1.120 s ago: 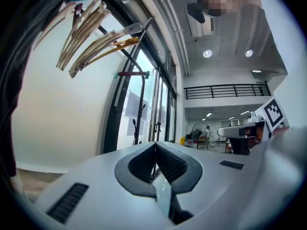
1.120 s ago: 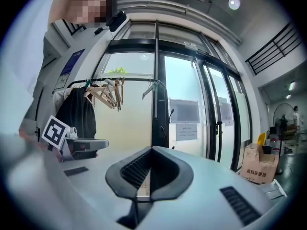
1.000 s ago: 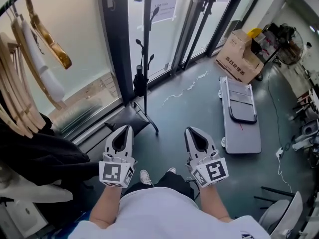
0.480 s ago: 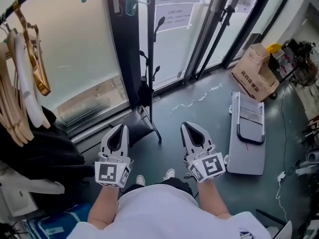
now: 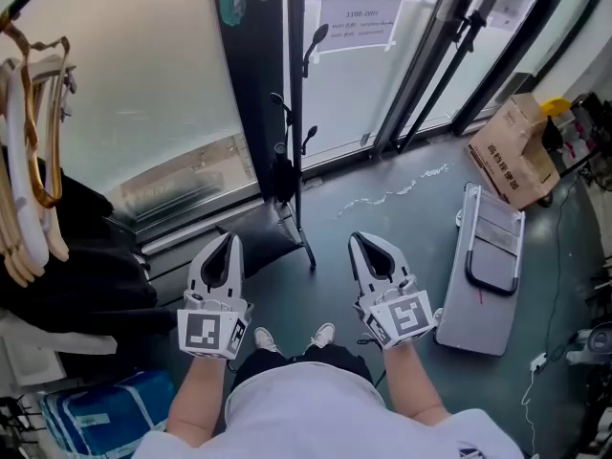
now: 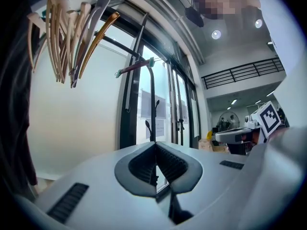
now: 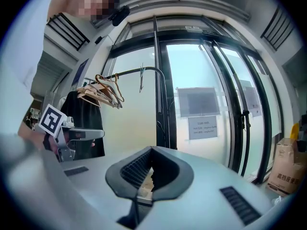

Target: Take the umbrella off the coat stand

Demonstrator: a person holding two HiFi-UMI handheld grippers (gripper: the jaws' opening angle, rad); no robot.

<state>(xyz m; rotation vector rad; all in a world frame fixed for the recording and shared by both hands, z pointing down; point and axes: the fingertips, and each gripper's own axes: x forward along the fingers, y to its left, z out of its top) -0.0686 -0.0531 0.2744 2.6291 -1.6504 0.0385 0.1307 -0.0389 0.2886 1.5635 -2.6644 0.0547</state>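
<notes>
The coat stand is a thin black pole with small hooks, standing before the glass wall; it also rises straight ahead in the left gripper view. A dark folded umbrella hangs low against the pole. My left gripper is held level just left of the stand's foot, and its jaws meet with nothing between them. At the right of the foot is my right gripper, also level, shut and empty. Neither touches the stand or the umbrella.
Wooden hangers and a black coat hang on a rail at the left. A folded grey cart lies on the floor at the right, a cardboard box beyond it. A blue bag sits at the lower left.
Both grippers have moved forward toward the glass, so the stand's foot now lies closer between them. The box and cart slid rightward in view. Both sets of jaws stayed shut.
</notes>
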